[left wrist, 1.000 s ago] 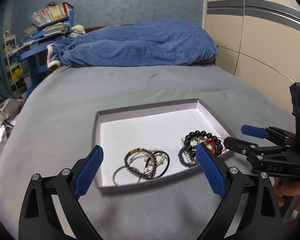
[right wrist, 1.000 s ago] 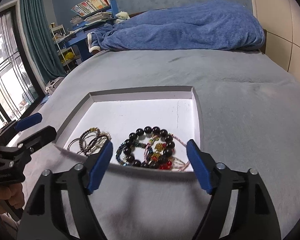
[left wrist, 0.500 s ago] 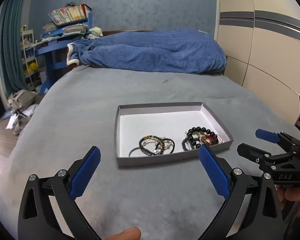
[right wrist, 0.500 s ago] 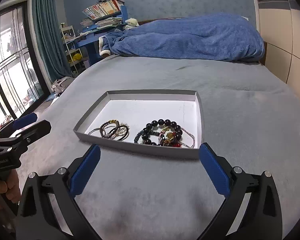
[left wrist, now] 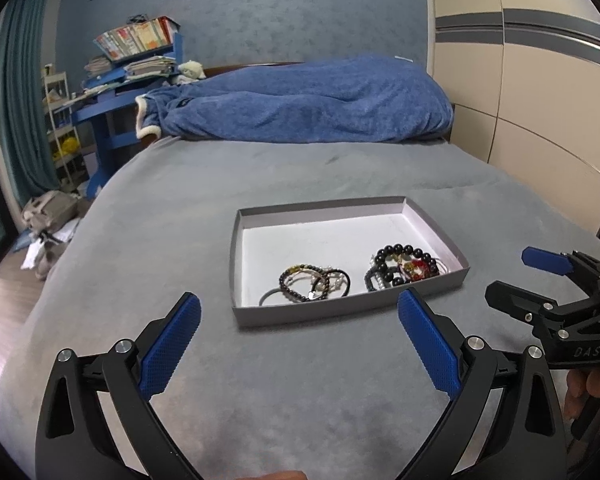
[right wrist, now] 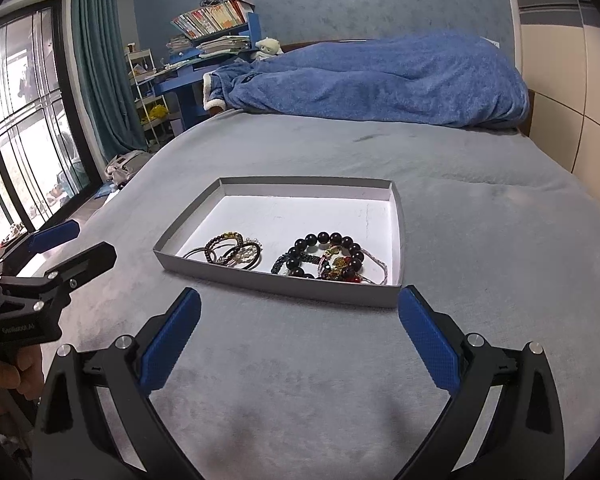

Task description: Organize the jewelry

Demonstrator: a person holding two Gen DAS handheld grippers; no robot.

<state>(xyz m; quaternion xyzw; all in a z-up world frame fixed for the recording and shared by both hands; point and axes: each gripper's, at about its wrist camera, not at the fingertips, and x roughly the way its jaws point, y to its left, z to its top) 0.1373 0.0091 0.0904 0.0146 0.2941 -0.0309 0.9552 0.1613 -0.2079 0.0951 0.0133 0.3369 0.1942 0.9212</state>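
The jewelry sits in two loose heaps inside a shallow grey tray [left wrist: 342, 312] with a white floor, and the tray lies flat on the grey bed [left wrist: 180, 208]. In my left view, the thinner bracelets [left wrist: 314, 282] lie tangled together at about 6 o'clock on the tray floor, close to the near wall. The big black bead bracelet [left wrist: 406, 249], with red and gold pieces bunched inside its ring, lies at about 4 o'clock near the right corner. The two heaps are apart, with bare white floor between them, and the far half of the tray holds nothing.

I judge the sorting nearly done, or perhaps just beginning; I cannot say which. Every piece I can see is already in the tray, and none lies on the bed. The strands within each heap overlap, so separating them may be what is left.

My left gripper [left wrist: 298, 346] is spread wide and holds nothing. The tray is ahead of it at 12 o'clock, its near wall just past the blue pads [left wrist: 170, 346], not touching. My right gripper [right wrist: 300, 338] is equally wide and empty. From it the tray also lies at 12 o'clock, with the black beads toward 1 o'clock and the thin bracelets toward 11 o'clock.

Further out, a blue blanket [left wrist: 300, 104] lies heaped at the head of the bed, and a blue shelf of books [left wrist: 136, 44] stands at 10 o'clock.
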